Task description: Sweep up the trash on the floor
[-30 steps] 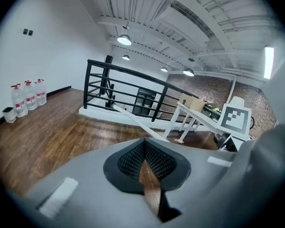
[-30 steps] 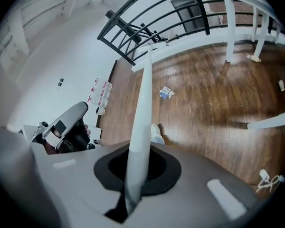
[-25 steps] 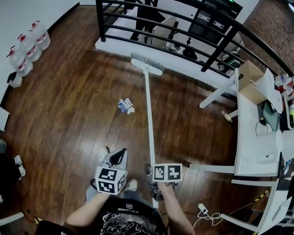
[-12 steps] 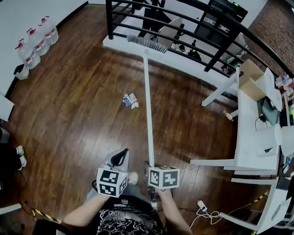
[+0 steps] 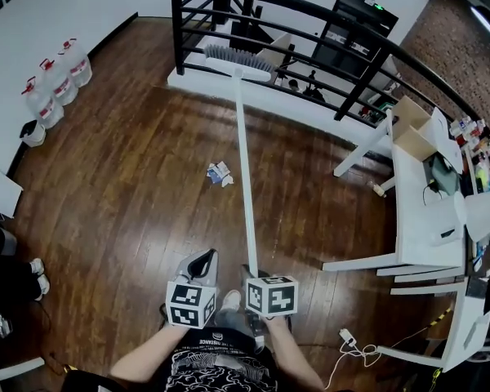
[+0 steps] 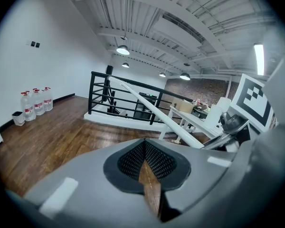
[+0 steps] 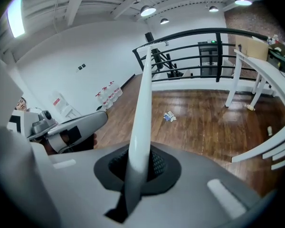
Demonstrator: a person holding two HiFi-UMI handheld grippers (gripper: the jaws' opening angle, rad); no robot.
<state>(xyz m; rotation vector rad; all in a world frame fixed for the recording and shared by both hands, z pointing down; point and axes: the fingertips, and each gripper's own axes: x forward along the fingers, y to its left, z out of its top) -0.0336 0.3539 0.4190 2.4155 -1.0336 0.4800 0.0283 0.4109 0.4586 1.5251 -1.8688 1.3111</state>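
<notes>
Head view and both gripper views. The right gripper (image 5: 255, 278) is clenched on the lower end of the white broom handle (image 5: 245, 186); in the right gripper view the handle (image 7: 145, 94) passes between the two dark pads and runs away toward the black railing (image 5: 176, 23). The broom head (image 5: 238, 58), bristles grey, lies at the foot of the railing, against its white base. The left gripper (image 5: 198, 265) sits just beside the right one, on the side farther from the white table (image 5: 420, 219); its jaws are drawn together with nothing between them, only a thin wedge of floor showing through in the left gripper view.

The trash (image 5: 220, 173), a small crumpled white-and-blue wad, lies on the dark wooden floor (image 5: 114, 186) between the railing and the grippers, just left of the handle and apart from it. It also appears in the right gripper view (image 7: 169, 116). Water bottles (image 5: 55, 80) stand along the wall, well left of the railing.
</notes>
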